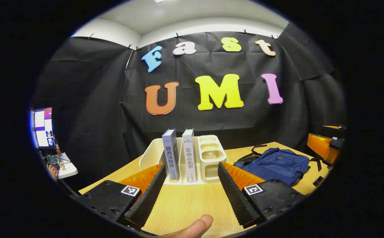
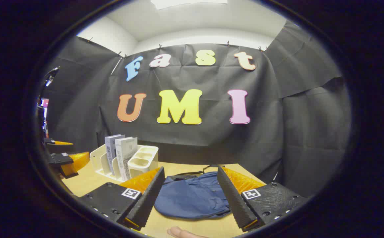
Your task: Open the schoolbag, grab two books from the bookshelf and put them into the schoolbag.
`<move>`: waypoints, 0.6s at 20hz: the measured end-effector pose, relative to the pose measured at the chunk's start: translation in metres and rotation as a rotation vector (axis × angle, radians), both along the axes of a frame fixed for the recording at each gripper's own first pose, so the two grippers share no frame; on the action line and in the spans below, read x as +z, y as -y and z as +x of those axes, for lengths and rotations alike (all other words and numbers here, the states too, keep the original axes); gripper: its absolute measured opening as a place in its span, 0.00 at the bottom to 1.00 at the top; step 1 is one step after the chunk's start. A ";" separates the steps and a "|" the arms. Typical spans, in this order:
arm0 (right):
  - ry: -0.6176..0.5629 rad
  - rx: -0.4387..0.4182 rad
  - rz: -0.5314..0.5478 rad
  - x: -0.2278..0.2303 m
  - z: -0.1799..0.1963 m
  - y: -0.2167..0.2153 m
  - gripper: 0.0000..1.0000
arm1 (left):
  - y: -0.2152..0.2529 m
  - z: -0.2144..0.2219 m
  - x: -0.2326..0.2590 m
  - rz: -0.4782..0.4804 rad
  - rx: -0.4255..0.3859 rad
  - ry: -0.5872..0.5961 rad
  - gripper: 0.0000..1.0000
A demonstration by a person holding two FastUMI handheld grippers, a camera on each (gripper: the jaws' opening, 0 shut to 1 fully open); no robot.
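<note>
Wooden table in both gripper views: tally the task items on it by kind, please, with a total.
Grey-spined upright books: 2 (one, the other)
White plastic bookshelf organiser: 1
Navy blue fabric schoolbag, lying flat: 1
Total: 4

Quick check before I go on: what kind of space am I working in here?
Likely a staged recording booth, not a home: black cloth wall, one wooden table holding a white bookshelf and blue schoolbag.
</note>
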State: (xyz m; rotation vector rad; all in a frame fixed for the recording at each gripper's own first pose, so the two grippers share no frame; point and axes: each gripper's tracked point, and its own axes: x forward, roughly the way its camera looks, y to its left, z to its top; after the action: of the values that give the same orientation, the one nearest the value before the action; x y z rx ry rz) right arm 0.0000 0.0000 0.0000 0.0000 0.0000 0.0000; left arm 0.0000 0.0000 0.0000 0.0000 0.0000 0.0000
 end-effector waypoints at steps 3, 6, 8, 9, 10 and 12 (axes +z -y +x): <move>-0.022 -0.024 -0.009 -0.001 -0.004 -0.001 0.95 | -0.005 -0.006 0.006 -0.017 -0.018 0.010 0.98; -0.046 -0.035 -0.032 -0.003 -0.014 -0.001 0.97 | -0.019 -0.012 0.019 -0.046 -0.014 0.046 0.98; -0.052 -0.039 -0.040 -0.005 -0.020 -0.001 0.95 | -0.021 -0.013 0.016 -0.044 -0.022 0.040 0.98; -0.053 -0.042 -0.042 -0.007 -0.022 -0.001 0.95 | -0.022 -0.014 0.016 -0.032 -0.024 0.041 0.98; -0.044 -0.058 -0.048 -0.005 -0.023 0.003 0.95 | -0.023 -0.013 0.017 -0.013 -0.026 0.043 0.99; -0.026 -0.090 -0.055 -0.002 -0.025 0.009 0.95 | -0.029 -0.017 0.020 0.022 -0.011 0.060 0.98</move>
State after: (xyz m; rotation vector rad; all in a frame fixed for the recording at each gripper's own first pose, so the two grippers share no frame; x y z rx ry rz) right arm -0.0249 -0.0092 -0.0019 -0.0553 0.0260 -0.0895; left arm -0.0166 0.0294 0.0196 0.0217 -0.0601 -0.0107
